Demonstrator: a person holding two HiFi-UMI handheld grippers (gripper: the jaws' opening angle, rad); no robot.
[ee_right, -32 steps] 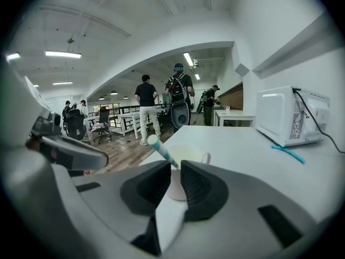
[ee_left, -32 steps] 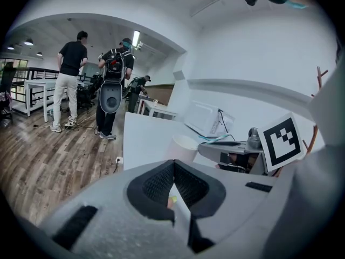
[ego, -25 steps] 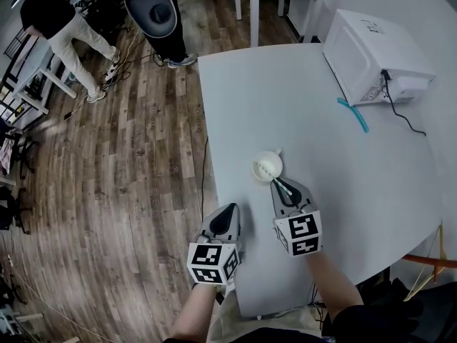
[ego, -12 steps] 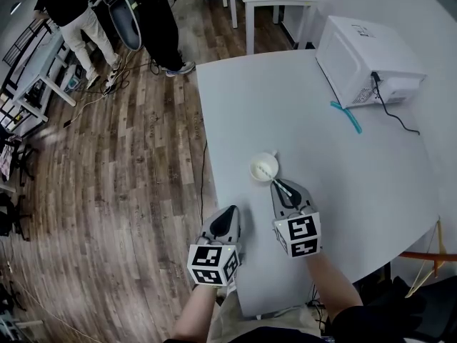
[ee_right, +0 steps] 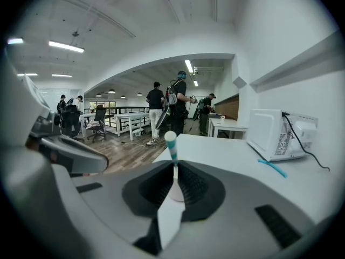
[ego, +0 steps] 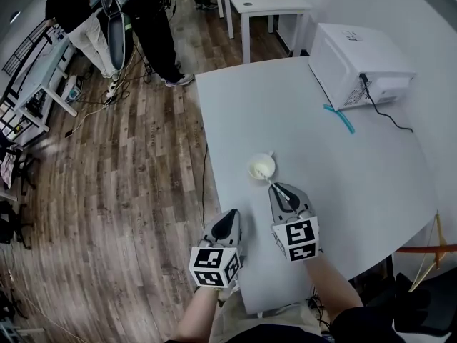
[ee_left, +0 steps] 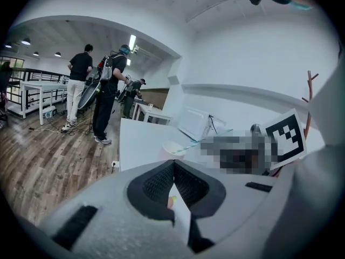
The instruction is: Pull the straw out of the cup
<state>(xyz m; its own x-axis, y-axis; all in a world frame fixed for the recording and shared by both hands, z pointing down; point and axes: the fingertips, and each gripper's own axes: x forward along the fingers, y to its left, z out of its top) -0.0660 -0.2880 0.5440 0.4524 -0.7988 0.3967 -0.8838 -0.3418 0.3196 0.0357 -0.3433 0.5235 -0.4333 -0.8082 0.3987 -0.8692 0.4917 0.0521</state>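
The left tool is held near the left edge of the desk, its jaws pressed together with nothing between them, so the cup is not steadied by it. Just right of it the small white cup stands upright and unheld; it is judged light and likely to tip or slide if dragged sideways. The teal-and-white striped straw leans out of the cup toward the right tool, and its lower end appears to be inside the cup. That tool's jaws are closed on the straw's upper shaft, and in the right gripper view the tip is seen beyond them. The straw is judged thin, light and easily crushed or bent, so a gentle hold on the upper shaft and a pull along its own line are called for. Farther right a spare straw lies beside the microwave, well apart.
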